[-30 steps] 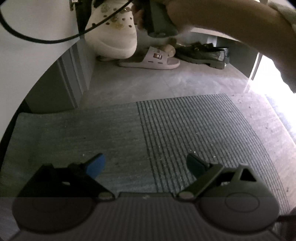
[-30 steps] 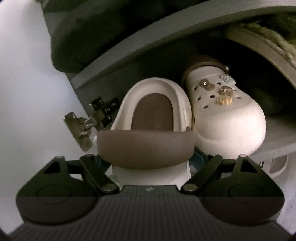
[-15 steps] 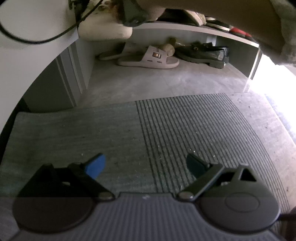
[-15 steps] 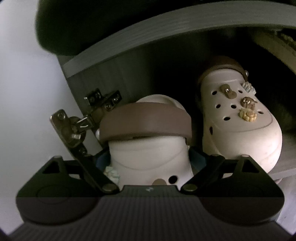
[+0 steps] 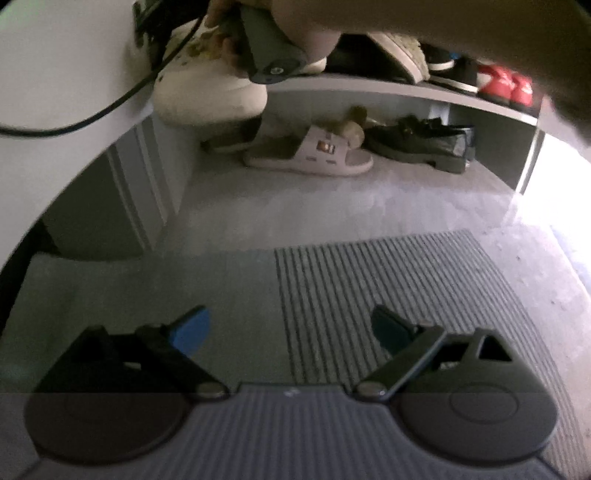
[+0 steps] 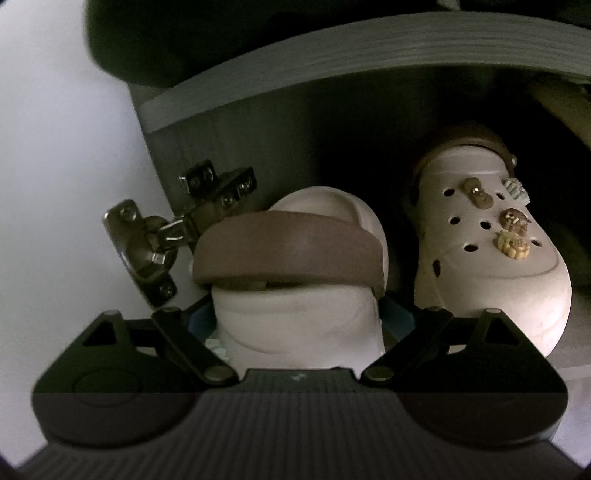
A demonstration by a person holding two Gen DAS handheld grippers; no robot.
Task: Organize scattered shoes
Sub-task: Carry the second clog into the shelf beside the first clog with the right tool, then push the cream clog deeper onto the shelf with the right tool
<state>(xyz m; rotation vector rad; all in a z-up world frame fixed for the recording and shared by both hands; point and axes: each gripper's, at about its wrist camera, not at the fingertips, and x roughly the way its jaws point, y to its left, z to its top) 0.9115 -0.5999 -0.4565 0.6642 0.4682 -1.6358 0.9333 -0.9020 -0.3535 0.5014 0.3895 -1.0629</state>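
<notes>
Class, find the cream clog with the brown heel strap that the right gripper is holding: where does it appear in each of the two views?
Left wrist view: held clog at upper left, partly behind the hand, at the shelf edge.
Right wrist view: held clog at centre, clamped in the right gripper.
Shared landmark: the cabinet hinge, left of the clog.

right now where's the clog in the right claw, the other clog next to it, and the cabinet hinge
held clog [image 6: 295, 325], right wrist view, on its cream upper below the brown strap
second clog [image 6: 491, 266], right wrist view, on its toe top among the holes
cabinet hinge [image 6: 155, 243], right wrist view, on the metal arm
</notes>
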